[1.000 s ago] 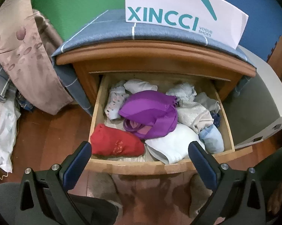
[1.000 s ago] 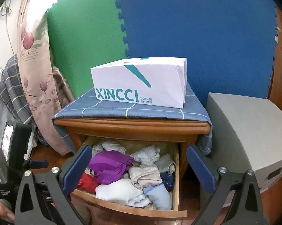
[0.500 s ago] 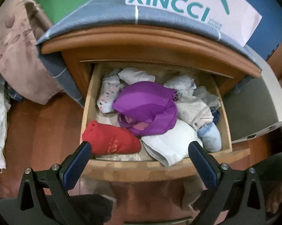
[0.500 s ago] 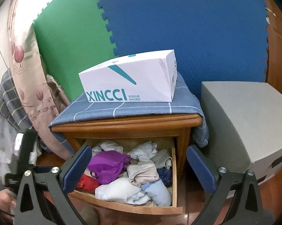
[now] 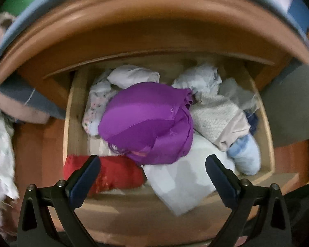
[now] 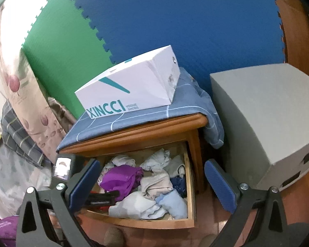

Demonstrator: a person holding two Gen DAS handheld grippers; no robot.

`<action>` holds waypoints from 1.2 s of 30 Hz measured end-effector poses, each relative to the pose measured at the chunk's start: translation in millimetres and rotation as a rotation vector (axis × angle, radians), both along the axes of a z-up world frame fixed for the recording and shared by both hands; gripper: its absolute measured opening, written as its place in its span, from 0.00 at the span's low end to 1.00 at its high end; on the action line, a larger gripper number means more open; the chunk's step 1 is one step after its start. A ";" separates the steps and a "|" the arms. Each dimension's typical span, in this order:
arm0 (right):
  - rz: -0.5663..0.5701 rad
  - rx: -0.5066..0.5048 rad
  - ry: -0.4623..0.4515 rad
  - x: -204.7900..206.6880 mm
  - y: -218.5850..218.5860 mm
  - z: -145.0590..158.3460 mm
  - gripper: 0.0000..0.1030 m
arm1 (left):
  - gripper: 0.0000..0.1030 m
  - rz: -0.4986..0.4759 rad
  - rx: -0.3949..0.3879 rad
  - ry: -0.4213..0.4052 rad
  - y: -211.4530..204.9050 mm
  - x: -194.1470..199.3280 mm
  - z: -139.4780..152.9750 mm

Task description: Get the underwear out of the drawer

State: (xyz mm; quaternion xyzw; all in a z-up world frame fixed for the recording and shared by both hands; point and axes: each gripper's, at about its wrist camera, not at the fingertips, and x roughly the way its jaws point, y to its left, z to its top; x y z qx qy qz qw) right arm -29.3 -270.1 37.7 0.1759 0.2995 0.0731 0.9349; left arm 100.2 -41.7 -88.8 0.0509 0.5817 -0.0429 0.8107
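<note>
While wide-jawed, left gripper (image 5: 152, 173) over drawer (image 5: 72, 123) — purple underwear (image 5: 146, 121) just ahead.

white box (image 6: 131, 88) | front face: "XINCCI" in teal | smaller print beside it: blurred

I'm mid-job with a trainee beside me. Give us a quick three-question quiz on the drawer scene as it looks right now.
1. True or false: the left gripper is shut on a garment.
2. Which garment lies on top of the pile in the middle of the drawer? A) red garment B) purple garment C) light blue garment
3. What stands on the blue cloth covering the nightstand?

Key
1. False: its jaws are wide open, above the front of the drawer.
2. B
3. A white shoe box printed XINCCI.
</note>
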 end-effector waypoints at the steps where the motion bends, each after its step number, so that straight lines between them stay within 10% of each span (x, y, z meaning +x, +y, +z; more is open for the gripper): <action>1: -0.003 0.011 0.003 0.7 -2.1 0.0 1.00 | 0.94 -0.017 0.020 0.008 -3.8 3.7 -4.8; 8: 0.024 0.058 0.001 1.1 -5.8 1.0 1.00 | 0.71 0.040 0.052 0.094 -1.5 25.3 -31.0; 20: 0.094 0.120 0.026 5.6 -4.7 -1.5 1.00 | 0.81 0.040 0.130 0.093 -5.1 43.9 -45.8; 29: 0.071 0.160 0.051 9.5 -13.8 -6.7 1.00 | 0.35 0.064 0.008 0.035 17.2 37.8 -34.4; 31: 0.069 0.157 0.053 10.6 -14.5 -6.7 1.00 | 0.03 0.059 -0.015 0.012 22.5 34.0 -31.0; 36: 0.062 0.125 0.060 11.1 -13.8 -8.3 1.00 | 0.03 0.145 -0.098 0.006 50.5 26.1 -24.5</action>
